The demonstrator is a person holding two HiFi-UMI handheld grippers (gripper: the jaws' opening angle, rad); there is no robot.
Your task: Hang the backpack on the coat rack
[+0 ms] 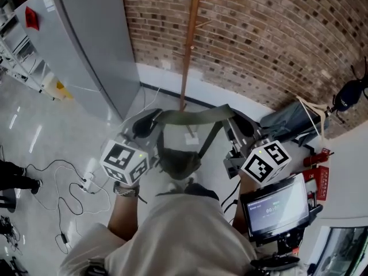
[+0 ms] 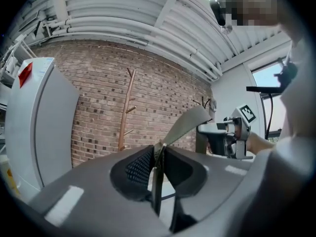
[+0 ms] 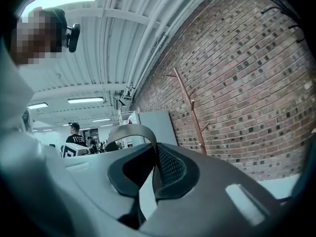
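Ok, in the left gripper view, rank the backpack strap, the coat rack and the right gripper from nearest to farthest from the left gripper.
1. The backpack strap: pinched in the jaws of the left gripper, running up and to the right.
2. The right gripper: at the right, on the strap's far end.
3. The coat rack: left of centre, back by the brick wall.

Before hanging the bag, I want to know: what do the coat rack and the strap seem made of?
Coat rack: probably wood, smooth brown pole with slim angled pegs.
Strap: likely woven fabric, matte olive-grey; it bends as a flat band.
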